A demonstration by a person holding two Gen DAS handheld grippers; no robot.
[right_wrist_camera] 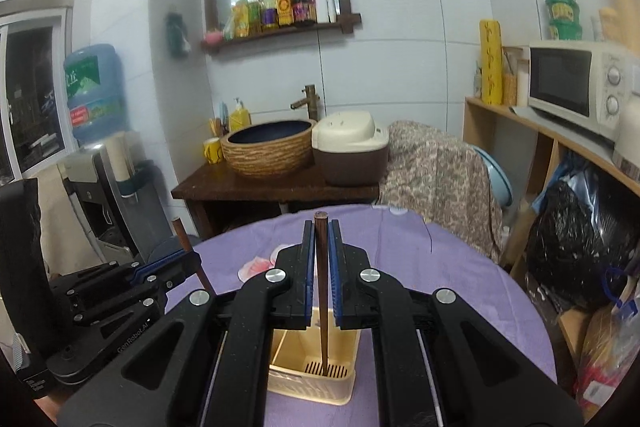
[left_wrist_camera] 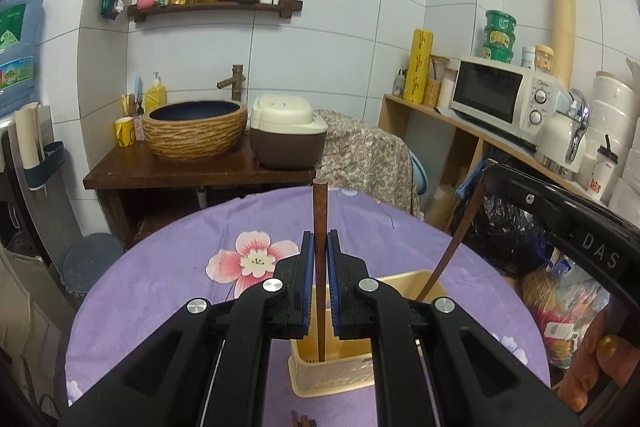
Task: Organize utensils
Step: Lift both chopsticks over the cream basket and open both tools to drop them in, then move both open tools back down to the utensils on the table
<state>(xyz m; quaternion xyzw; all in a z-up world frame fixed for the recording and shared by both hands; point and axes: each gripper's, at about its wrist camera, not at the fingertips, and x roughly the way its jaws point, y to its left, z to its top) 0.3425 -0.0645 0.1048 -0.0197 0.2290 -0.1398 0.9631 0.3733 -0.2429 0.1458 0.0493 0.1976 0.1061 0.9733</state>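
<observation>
Each wrist camera looked forward along its own fingers, close above the surface (left_wrist_camera: 168,267), facing the tiled wall; both views shared the holder (right_wrist_camera: 316,379) and sink (left_wrist_camera: 196,131).

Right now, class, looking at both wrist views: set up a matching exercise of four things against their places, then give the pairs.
Things:
1. chopstick
2. utensil holder
3. rice cooker
4. microwave

Places:
A. on the wooden shelf at the right
B. beside the basin on the dark counter
C. on the purple tablecloth
D. between the left gripper's jaws, tip in the holder

Pairs: 1-D, 2-C, 3-B, 4-A
</observation>
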